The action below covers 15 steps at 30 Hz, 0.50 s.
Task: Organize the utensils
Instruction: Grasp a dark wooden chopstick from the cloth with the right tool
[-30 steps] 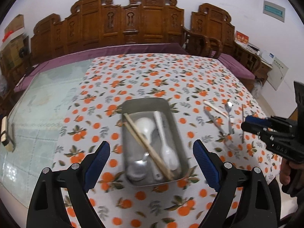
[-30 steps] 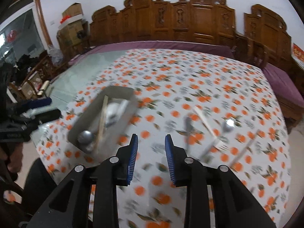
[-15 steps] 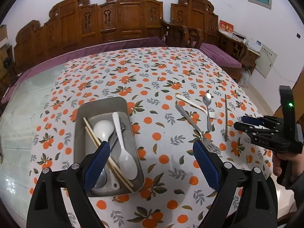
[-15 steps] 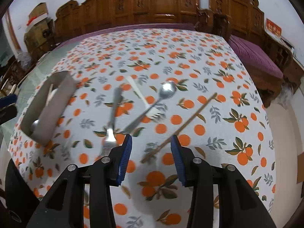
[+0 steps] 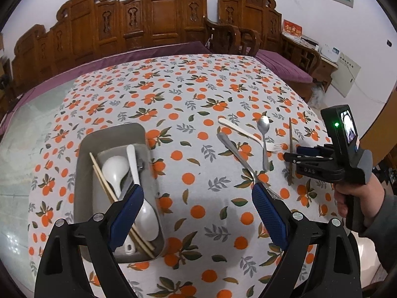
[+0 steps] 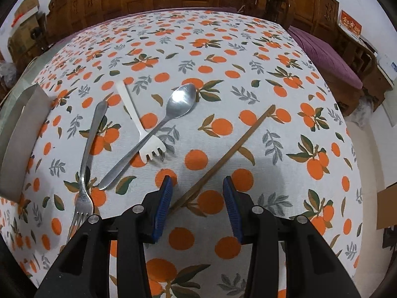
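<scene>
A grey metal tray (image 5: 84, 173) at the left holds white spoons (image 5: 116, 171), a pair of chopsticks (image 5: 104, 186) and some metal pieces. My left gripper (image 5: 196, 193) hovers open over the cloth just right of the tray, with nothing between its fingers. Further right lie a metal fork (image 6: 86, 154), a white plastic fork (image 6: 139, 121), a metal spoon (image 6: 181, 99) and one brown chopstick (image 6: 235, 146). My right gripper (image 6: 197, 183) is low over the chopstick's near end. Its jaws stand partly apart, and the stick runs between them untouched.
An orange-print cloth (image 5: 198, 99) covers the table, with bare glass at its left edge. Carved wooden chairs (image 5: 161, 19) line the far side. The table's right edge drops to the floor near a cardboard box (image 6: 387, 206). A person's hand (image 5: 352, 196) holds the right gripper.
The right gripper has dropped towards the table and settled over the brown chopstick, with its jaws wider than before. The left gripper has shifted right, so the tray sits further left in its view.
</scene>
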Available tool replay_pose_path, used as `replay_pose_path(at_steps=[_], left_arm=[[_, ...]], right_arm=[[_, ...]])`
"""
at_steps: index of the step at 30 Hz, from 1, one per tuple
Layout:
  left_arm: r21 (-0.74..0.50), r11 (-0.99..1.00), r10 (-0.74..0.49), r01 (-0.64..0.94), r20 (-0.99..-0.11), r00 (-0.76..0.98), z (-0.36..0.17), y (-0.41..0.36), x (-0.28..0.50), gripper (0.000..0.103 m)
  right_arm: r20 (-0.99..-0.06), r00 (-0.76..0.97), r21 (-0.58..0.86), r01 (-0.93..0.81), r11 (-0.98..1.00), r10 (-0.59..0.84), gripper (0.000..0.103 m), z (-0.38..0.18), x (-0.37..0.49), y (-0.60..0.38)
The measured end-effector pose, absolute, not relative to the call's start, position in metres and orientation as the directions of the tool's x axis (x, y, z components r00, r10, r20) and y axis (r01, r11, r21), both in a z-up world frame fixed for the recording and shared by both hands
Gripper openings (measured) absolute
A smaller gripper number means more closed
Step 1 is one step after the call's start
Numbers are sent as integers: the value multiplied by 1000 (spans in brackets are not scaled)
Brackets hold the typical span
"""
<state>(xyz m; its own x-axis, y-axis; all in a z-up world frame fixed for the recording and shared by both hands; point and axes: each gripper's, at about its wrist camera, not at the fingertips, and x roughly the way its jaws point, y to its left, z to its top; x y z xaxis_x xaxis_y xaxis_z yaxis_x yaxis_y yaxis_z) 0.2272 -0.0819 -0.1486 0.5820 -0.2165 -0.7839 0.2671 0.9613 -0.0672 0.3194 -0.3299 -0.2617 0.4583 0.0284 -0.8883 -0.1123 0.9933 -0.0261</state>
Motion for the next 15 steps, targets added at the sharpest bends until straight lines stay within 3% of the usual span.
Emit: replay_pose_path(at_steps=[3, 9, 15], left_arm=[[-67, 960, -218, 273, -788, 576, -152, -90, 230, 85], [-58, 955, -218, 290, -801, 557, -164, -111, 243, 85], [-42, 955, -201, 293, -821, 535, -182, -136, 263, 85]], right_arm=[[-890, 455, -31, -118, 993, 26, 41, -261, 317, -334], [-895, 444, -5, -116, 993, 47, 13, -259, 308, -352], [-890, 449, 16, -137, 990, 77, 9, -260, 298, -363]])
